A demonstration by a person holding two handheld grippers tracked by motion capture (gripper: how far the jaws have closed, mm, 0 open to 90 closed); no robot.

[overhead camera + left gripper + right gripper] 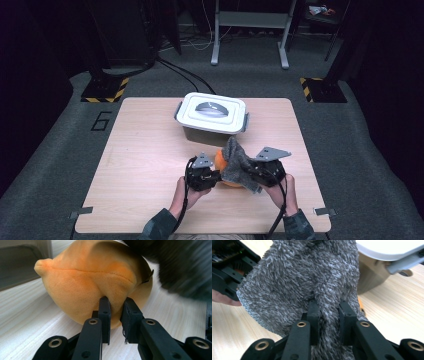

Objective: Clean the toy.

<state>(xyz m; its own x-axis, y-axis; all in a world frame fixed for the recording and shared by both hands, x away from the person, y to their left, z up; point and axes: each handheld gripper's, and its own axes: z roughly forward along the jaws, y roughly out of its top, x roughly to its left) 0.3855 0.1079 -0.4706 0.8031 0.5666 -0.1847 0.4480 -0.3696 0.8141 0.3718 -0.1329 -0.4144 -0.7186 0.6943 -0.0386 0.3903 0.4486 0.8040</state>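
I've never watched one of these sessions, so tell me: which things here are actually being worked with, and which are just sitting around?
In use:
- orange plush toy, pinched by the left gripper
- grey fuzzy cloth, pinched by the right gripper

Just sitting there:
- lidded white and grey box at the far side of the table
- metal stand on the floor beyond

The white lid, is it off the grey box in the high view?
No, the white lid sits closed on the grey box at the table's far side.

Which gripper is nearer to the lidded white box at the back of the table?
Right. The right gripper, clamping the grey fuzzy cloth, sits just in front of the white box. The left gripper, pinching the orange plush toy, lies slightly farther back.
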